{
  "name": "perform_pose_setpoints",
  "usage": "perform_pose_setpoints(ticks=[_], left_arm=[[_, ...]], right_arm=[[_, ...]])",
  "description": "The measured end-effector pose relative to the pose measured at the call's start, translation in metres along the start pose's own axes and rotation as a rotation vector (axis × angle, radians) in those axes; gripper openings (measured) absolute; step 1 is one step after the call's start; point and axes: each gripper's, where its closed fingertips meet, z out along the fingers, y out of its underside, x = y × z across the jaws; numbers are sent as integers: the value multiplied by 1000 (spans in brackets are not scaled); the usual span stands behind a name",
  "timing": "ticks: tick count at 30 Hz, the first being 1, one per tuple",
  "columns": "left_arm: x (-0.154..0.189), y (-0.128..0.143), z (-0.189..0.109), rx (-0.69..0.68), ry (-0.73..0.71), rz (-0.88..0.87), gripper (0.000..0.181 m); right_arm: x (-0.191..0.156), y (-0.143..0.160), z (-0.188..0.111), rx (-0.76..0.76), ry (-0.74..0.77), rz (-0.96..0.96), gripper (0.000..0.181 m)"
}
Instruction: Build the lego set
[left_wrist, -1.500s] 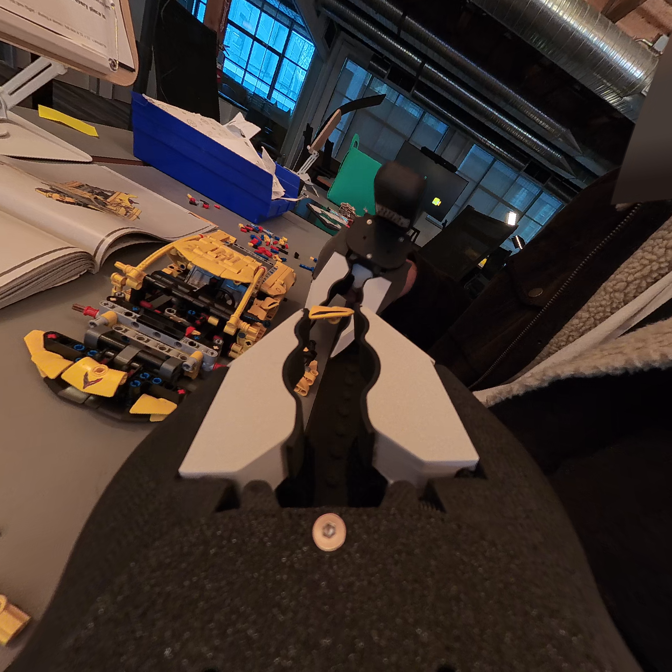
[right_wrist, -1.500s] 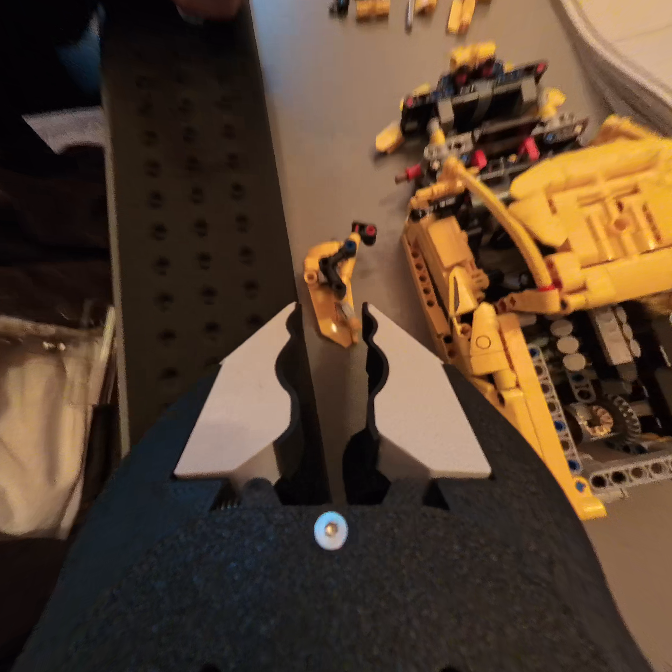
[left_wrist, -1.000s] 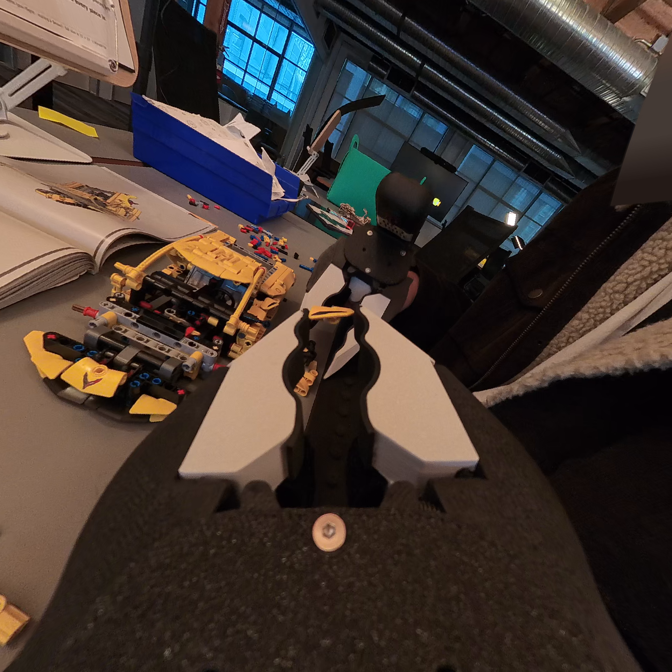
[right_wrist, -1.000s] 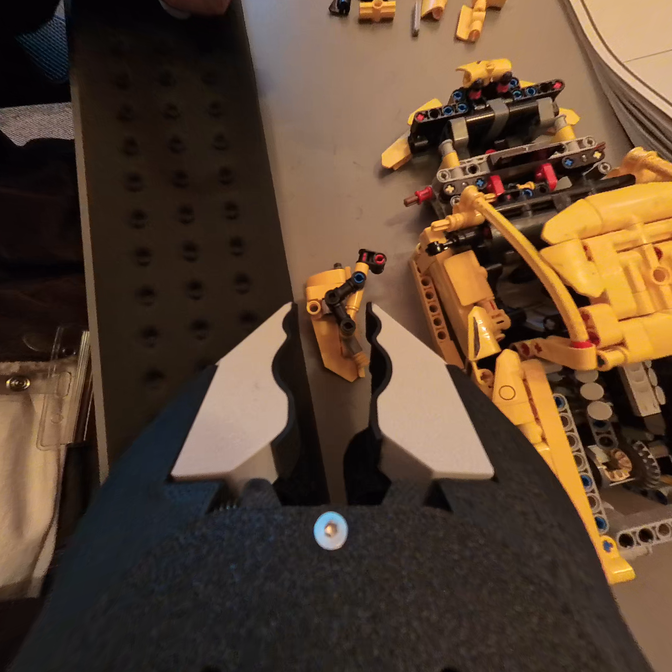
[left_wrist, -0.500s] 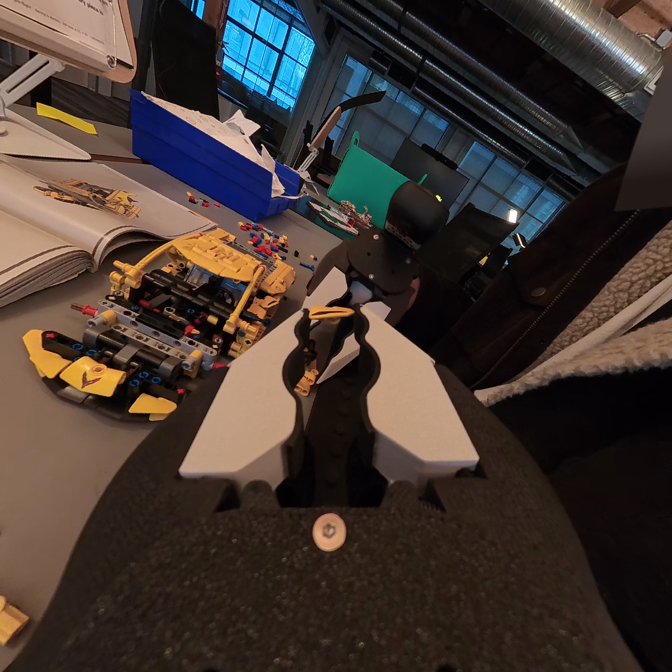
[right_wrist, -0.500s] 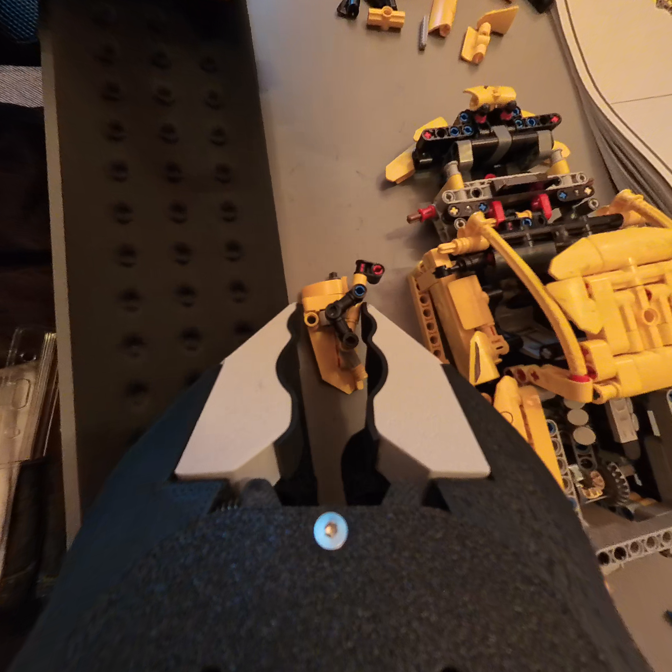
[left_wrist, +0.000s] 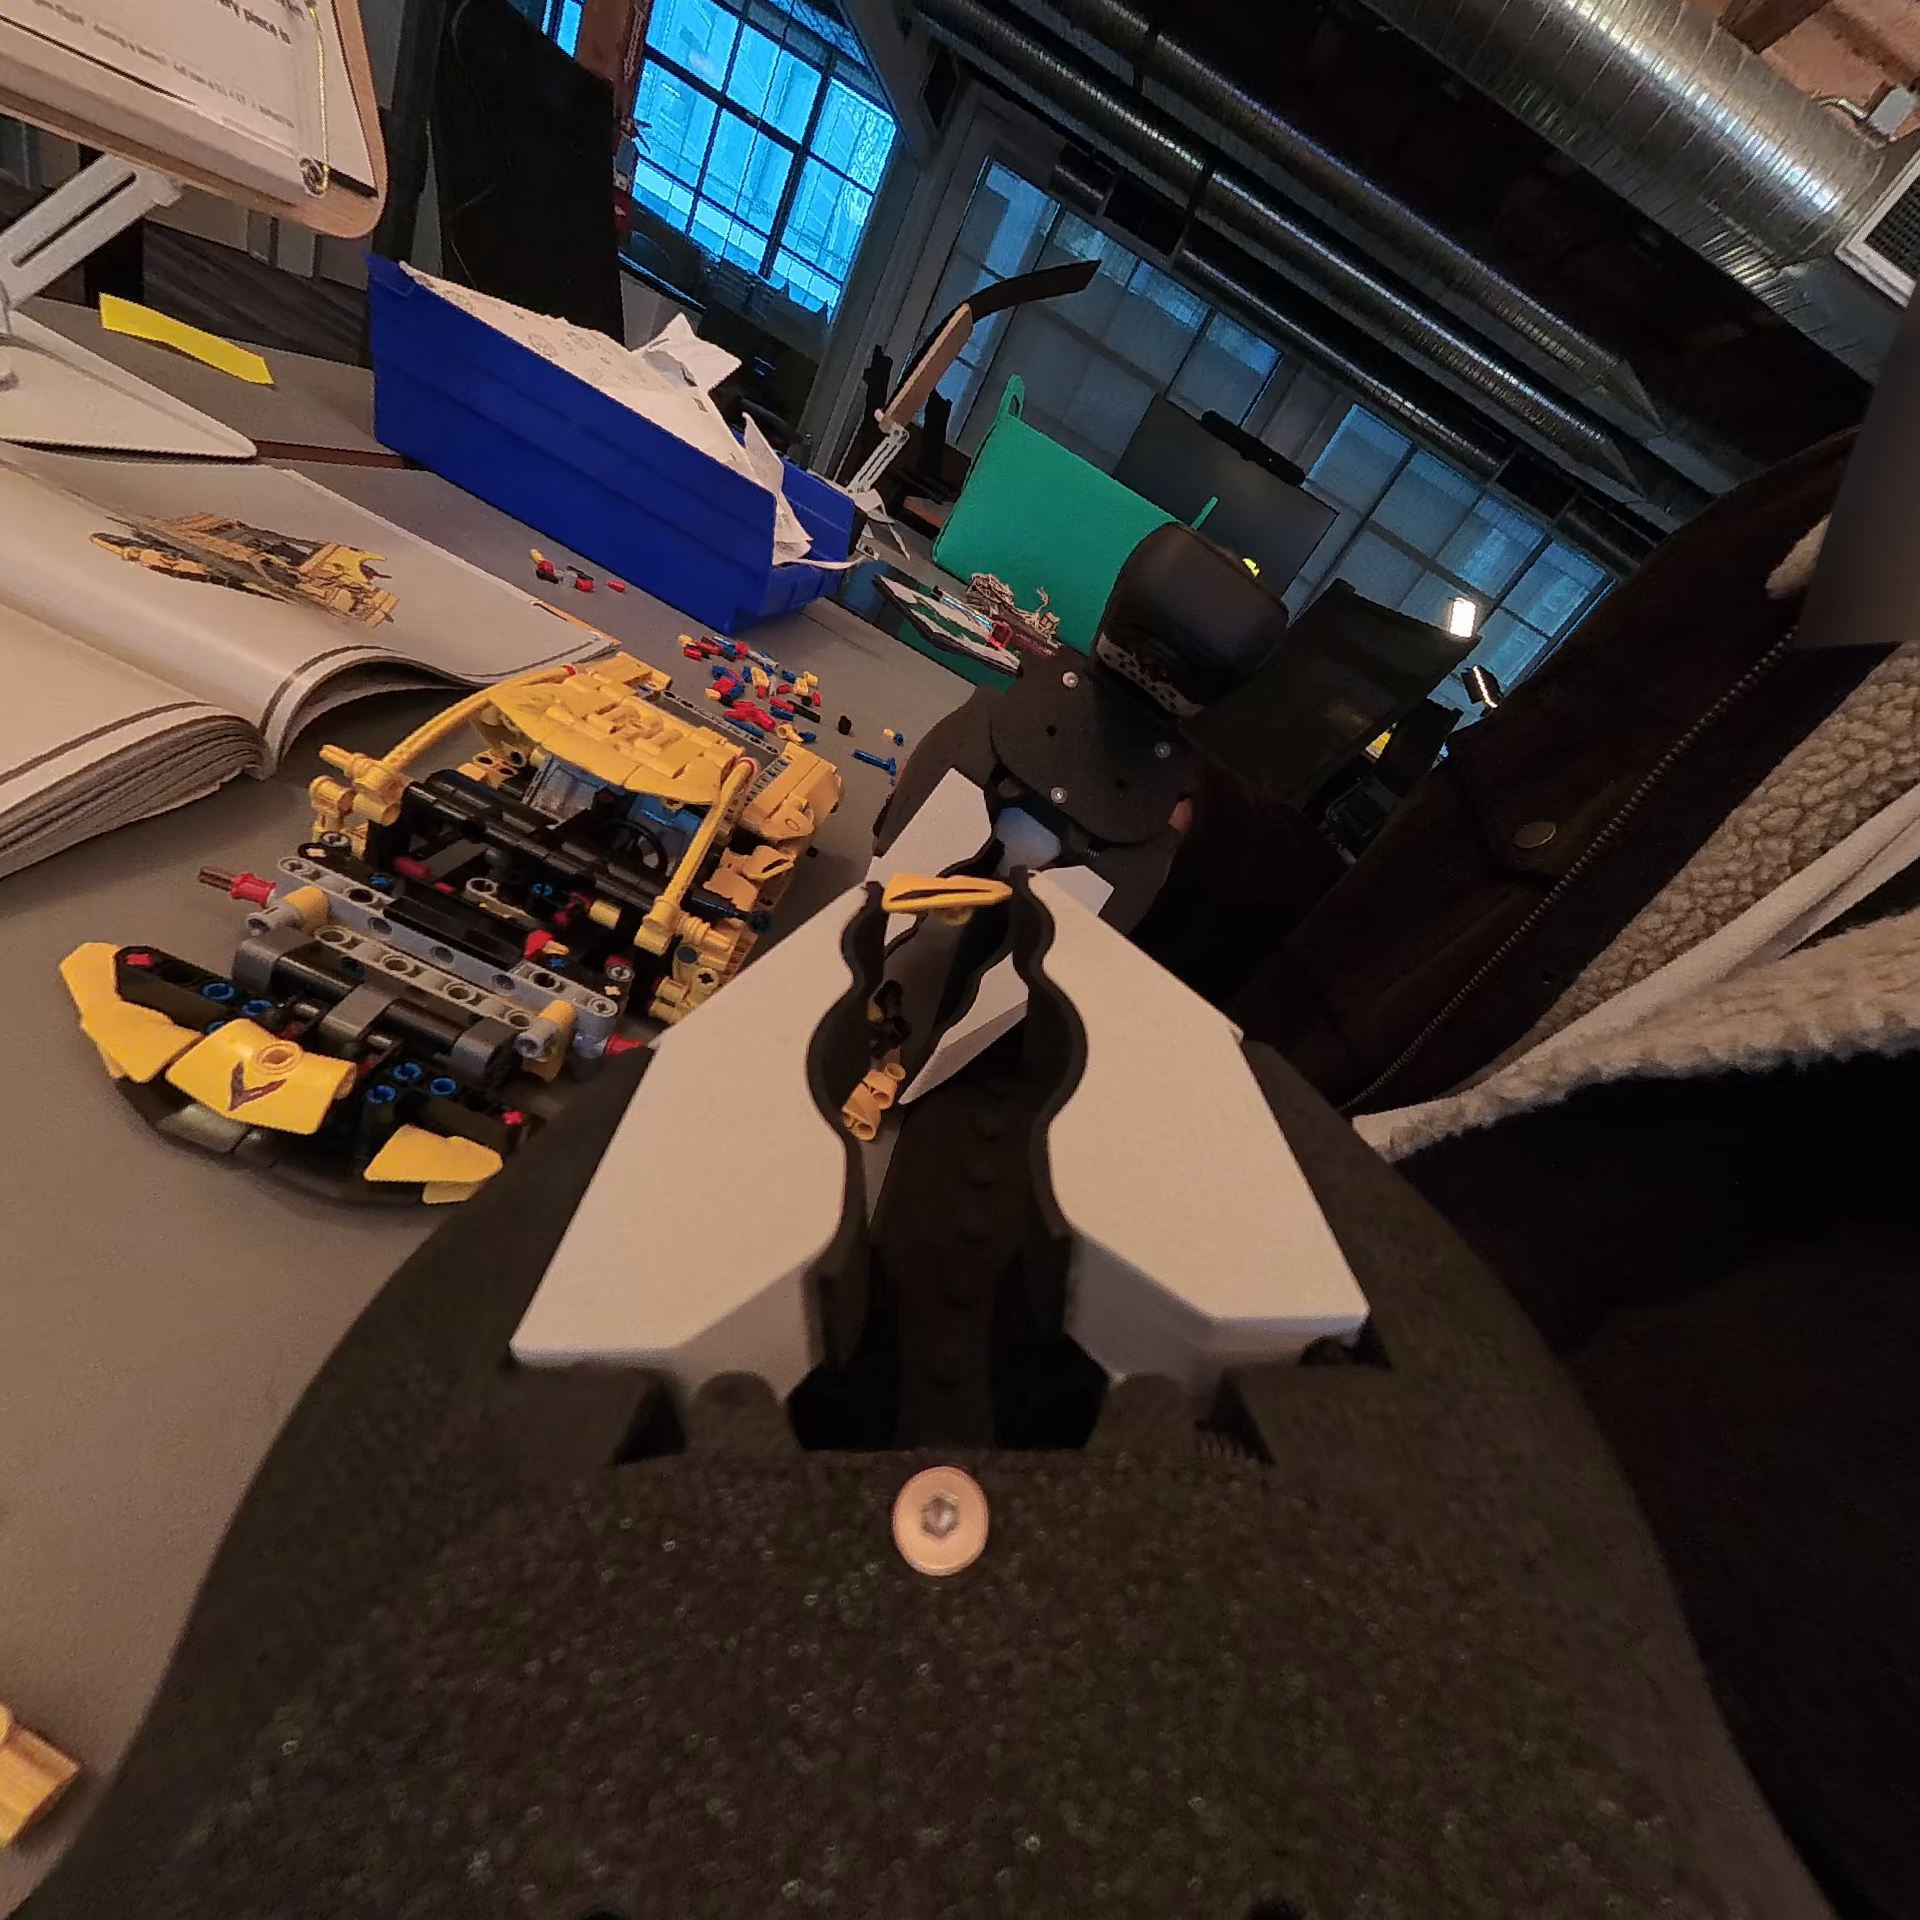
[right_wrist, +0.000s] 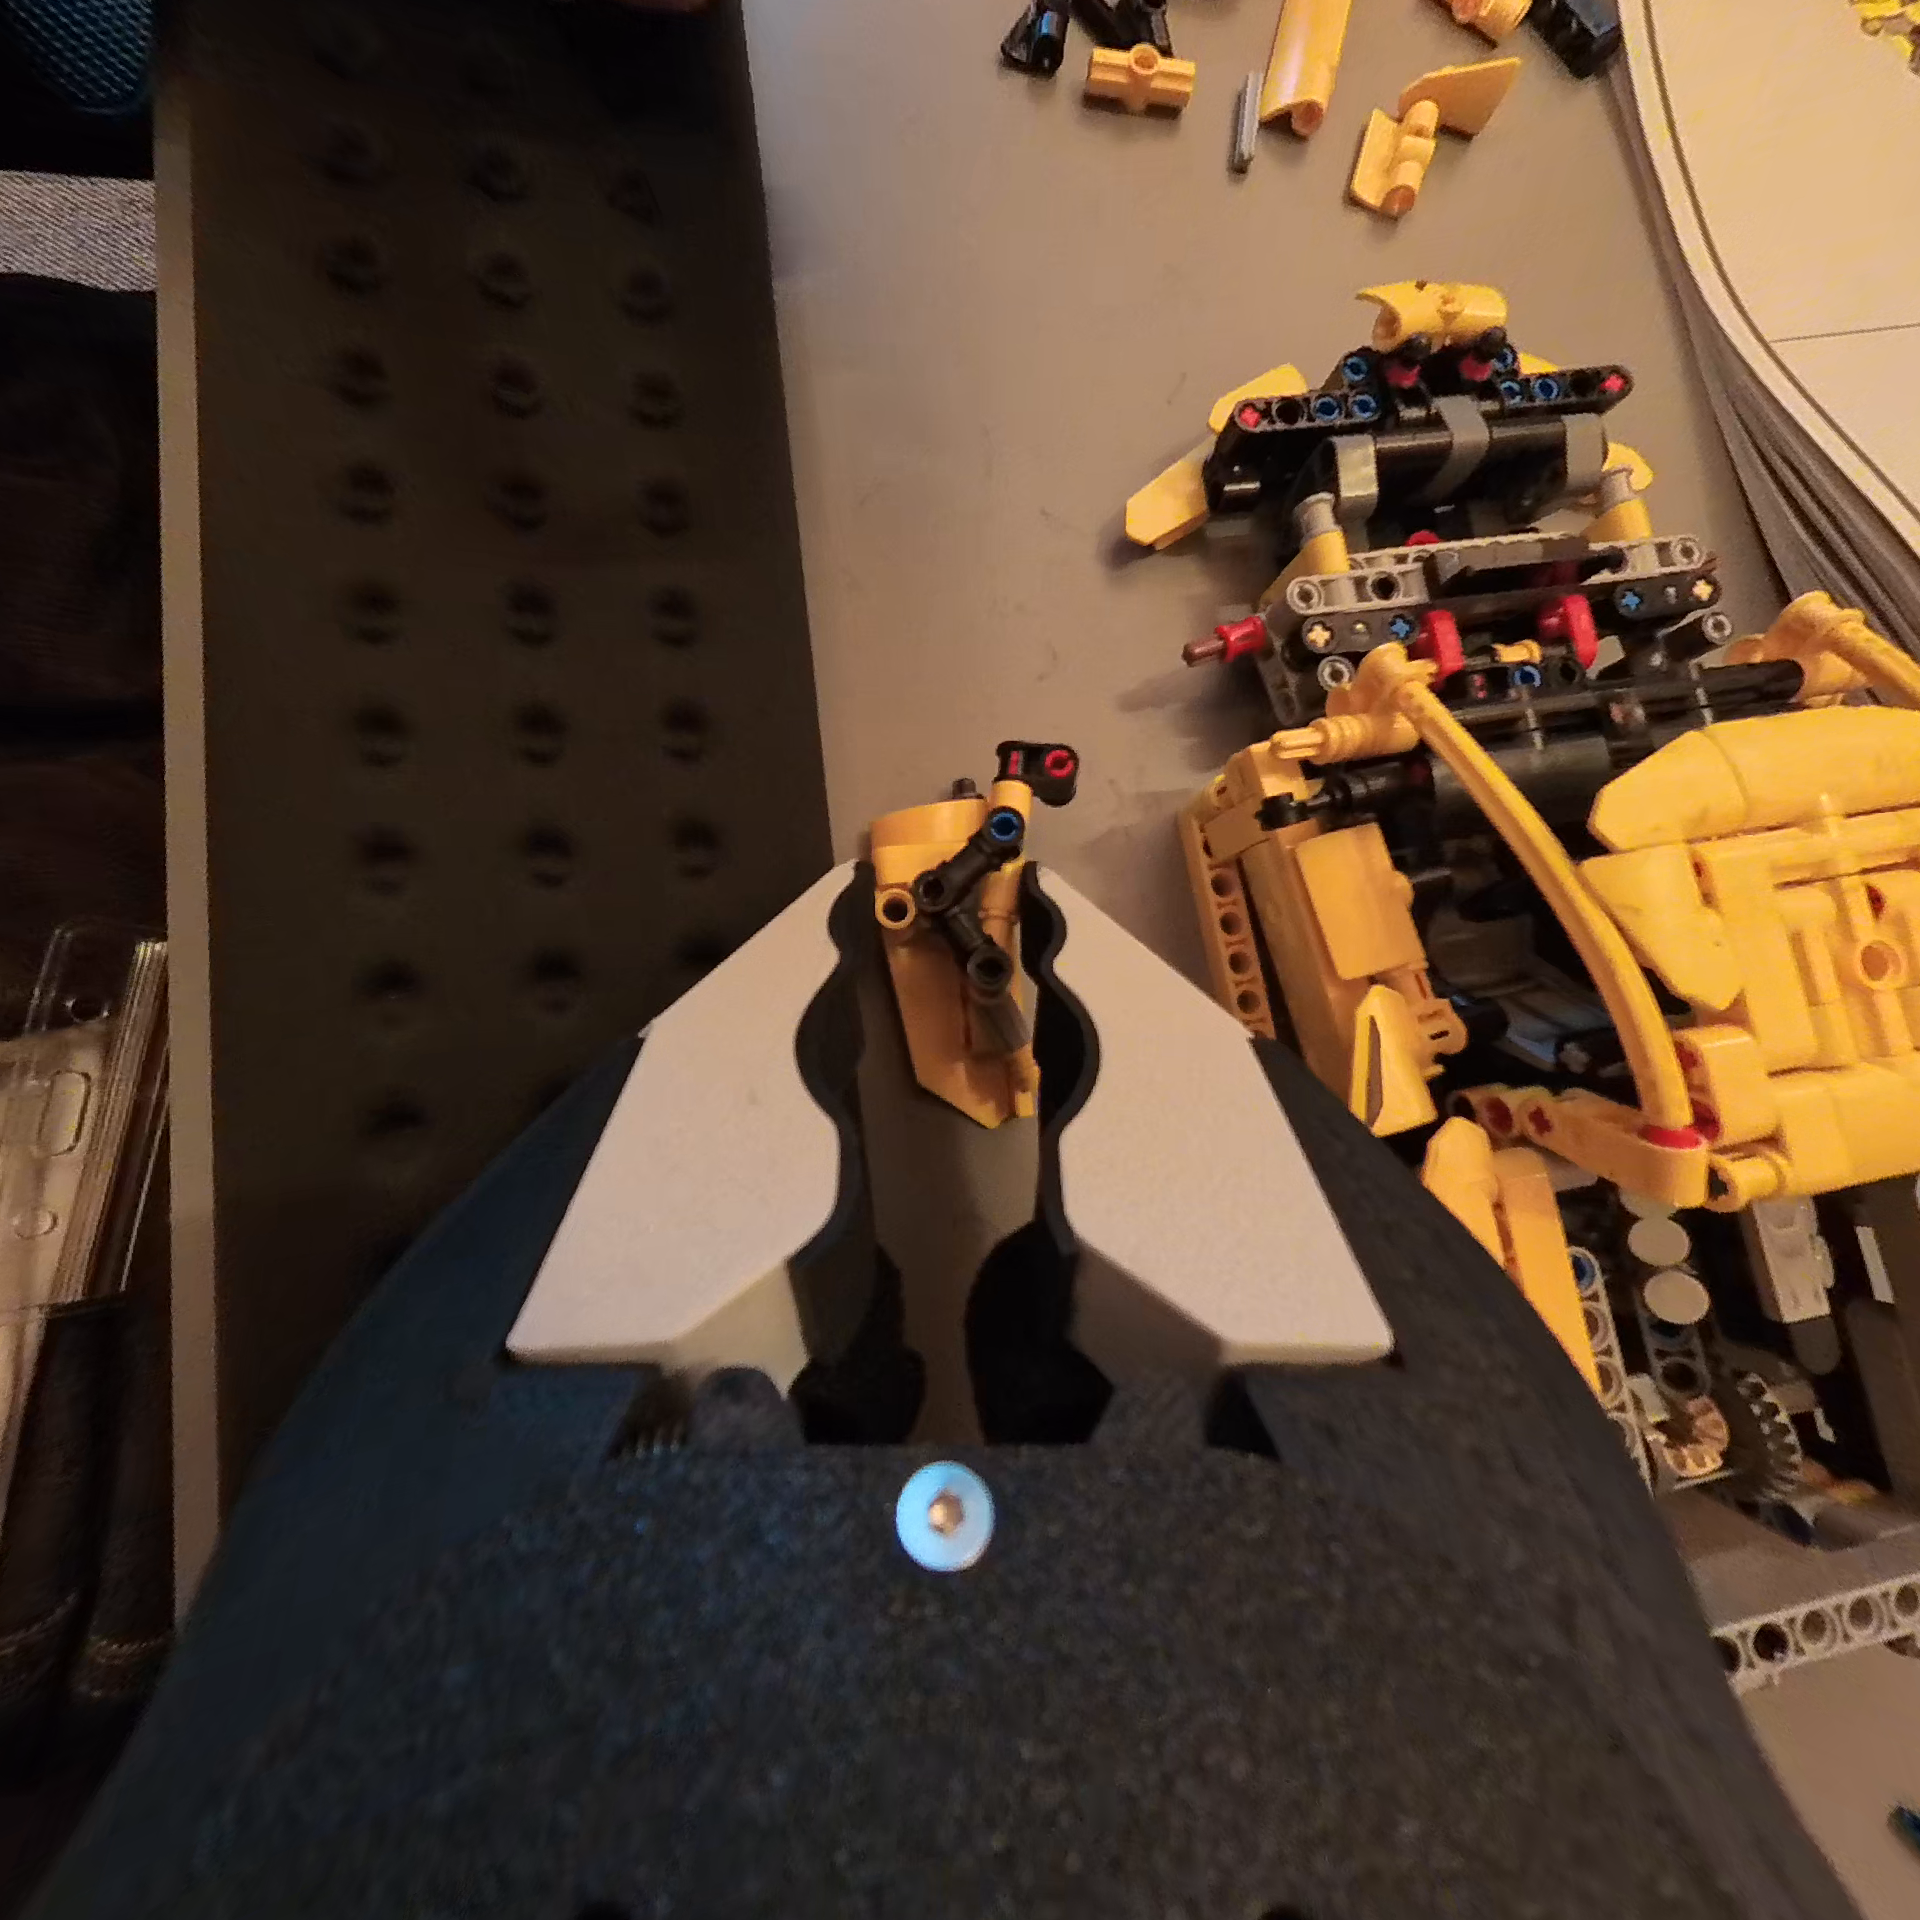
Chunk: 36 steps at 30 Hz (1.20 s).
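My left gripper is shut on a small curved yellow piece, held in the air at its fingertips. My right gripper is open and low over the grey table. Its fingers stand on either side of a yellow sub-assembly with black connectors that lies flat, and the right finger is touching it. The right gripper's black body shows just beyond my left fingertips. The half-built yellow and black car lies right of the sub-assembly and also shows in the left wrist view.
An open instruction book lies beyond the car. A blue bin of paper stands at the back, with small loose pieces before it. More loose yellow parts lie ahead. A dark perforated strip runs along the table's edge. A person's jacket is close by. My right fingertips sit around 12 cm from my left ones.
My right gripper has moved forward, so the sub-assembly now sits between its fingers instead of ahead of the tips; its opening is unchanged. My left gripper has stayed almost still with its piece.
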Motion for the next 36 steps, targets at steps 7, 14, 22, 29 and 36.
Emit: perform_pose_setpoints(ticks=[7,14,22,29,36], left_arm=[[0,0,0,0,-3,0,24],[0,0,0,1,-2,-1,24],[-4,-1,0,-1,-29,-7,24],[-27,28,3,-241,-207,60,24],[-41,51,-9,-430,-245,114,24]], right_arm=[[4,-2,-2,14,-14,53,37],[6,-7,3,12,-7,43,21],[21,-63,-57,546,-113,213,18],[32,-79,-107,880,-256,341,17],[27,-51,-73,600,-192,253,18]])
